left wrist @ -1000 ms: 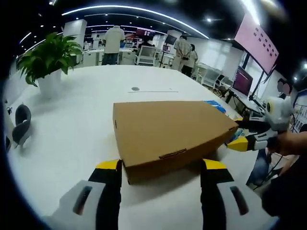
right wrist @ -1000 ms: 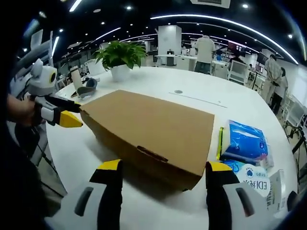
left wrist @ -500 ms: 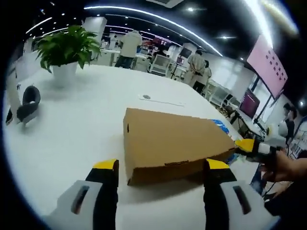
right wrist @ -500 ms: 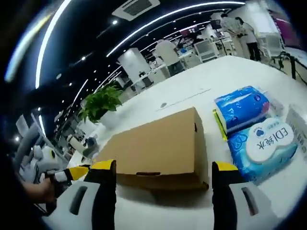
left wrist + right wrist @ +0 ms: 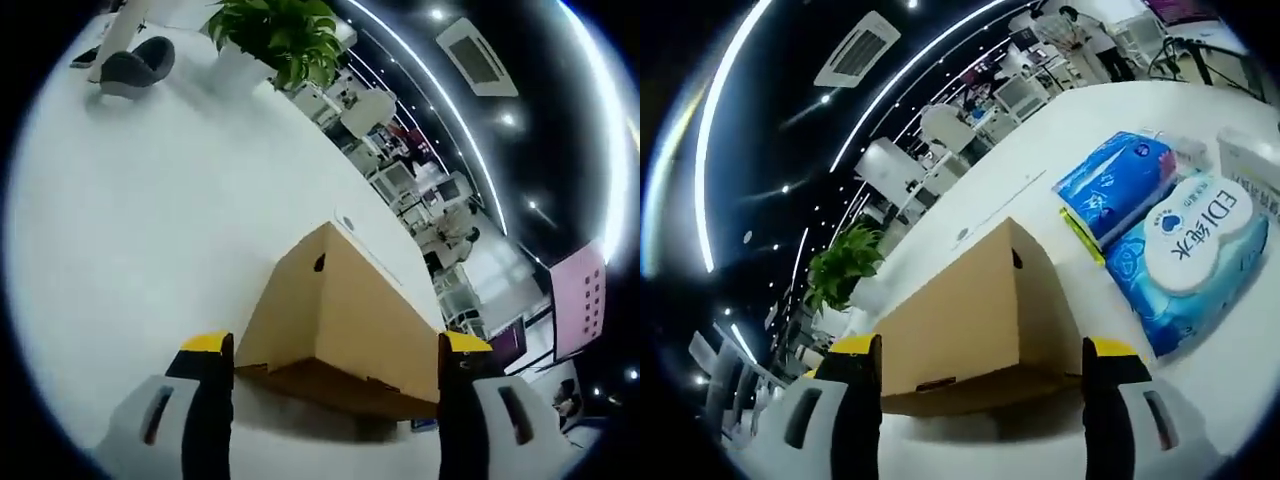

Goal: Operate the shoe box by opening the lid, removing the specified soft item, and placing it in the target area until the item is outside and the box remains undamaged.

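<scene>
The brown cardboard shoe box (image 5: 345, 310) lies on the white table (image 5: 120, 220) with its lid down, a small round hole in its short side. My left gripper (image 5: 335, 348) is open, its yellow-tipped jaws standing wide on either side of the box's near edge. In the right gripper view the same box (image 5: 960, 325) is seen from another side, a slot in its near edge and shadow beneath it. My right gripper (image 5: 982, 350) is open too, its jaws framing the box without touching it. What is inside the box is hidden.
Two blue soft packs (image 5: 1120, 185) (image 5: 1195, 250) lie on the table (image 5: 1240, 370) right of the box, with a white container (image 5: 1255, 160) beyond. A potted plant (image 5: 275, 35) and a dark headset (image 5: 135, 65) stand at the far side. People stand in the background.
Both views have tilted and dropped lower toward the box, which now looms closer between the jaws. The box looks unmoved and its lid stays down. Both grippers stay open.
</scene>
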`<state>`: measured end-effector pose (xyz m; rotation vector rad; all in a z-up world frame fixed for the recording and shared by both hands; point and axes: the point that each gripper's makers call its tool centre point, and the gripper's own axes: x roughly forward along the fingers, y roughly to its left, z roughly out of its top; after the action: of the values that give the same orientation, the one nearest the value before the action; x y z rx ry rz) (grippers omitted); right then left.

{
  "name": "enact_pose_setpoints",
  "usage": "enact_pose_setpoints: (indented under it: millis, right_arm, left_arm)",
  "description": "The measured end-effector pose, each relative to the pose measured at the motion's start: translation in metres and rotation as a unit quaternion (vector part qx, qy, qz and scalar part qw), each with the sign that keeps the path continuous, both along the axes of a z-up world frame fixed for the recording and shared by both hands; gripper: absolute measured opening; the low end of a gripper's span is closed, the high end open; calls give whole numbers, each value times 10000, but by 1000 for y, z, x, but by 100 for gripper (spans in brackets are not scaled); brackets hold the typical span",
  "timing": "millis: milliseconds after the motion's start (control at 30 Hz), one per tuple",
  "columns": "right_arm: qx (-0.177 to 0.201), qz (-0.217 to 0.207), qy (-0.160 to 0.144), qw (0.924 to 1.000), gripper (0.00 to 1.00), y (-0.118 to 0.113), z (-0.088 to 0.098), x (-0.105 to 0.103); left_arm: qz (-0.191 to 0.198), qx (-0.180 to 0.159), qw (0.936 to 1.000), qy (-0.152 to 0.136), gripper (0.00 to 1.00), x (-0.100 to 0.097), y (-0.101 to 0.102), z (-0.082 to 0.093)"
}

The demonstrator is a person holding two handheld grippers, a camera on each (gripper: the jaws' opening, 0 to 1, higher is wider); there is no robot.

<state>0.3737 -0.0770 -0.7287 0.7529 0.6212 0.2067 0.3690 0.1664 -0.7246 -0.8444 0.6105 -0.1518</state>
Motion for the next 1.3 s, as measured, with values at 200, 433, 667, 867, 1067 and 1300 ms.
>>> enact_pose_setpoints:
  millis: [200,433,667,867,1067,1300]
  right_arm:
    - [257,-187,147,9994,79,-2,-8,-1]
    - [221,-164,223,9994,71,0,-15,-2]
    - [70,-114,257,9996,66,-1,-20,-2]
    - [-61,-37,246,9997,64,0,-22,-3]
    - [-166,3,215,9996,63,0,-24,-2]
    - [-391,143,222,9989,60,1,-27,-3]
  left_arm:
    - [-41,-64,9998,166,87,-4,-9,-14]
    - [-21,-180,9992,351,85,-9,-11,-25]
    - [-174,-71,9992,349,81,-9,-15,-29]
    - [-178,-24,9989,444,76,-9,-12,-34]
    - [-211,51,9988,435,74,-10,-11,-36]
    - [-375,205,9981,434,72,-10,-11,-40]
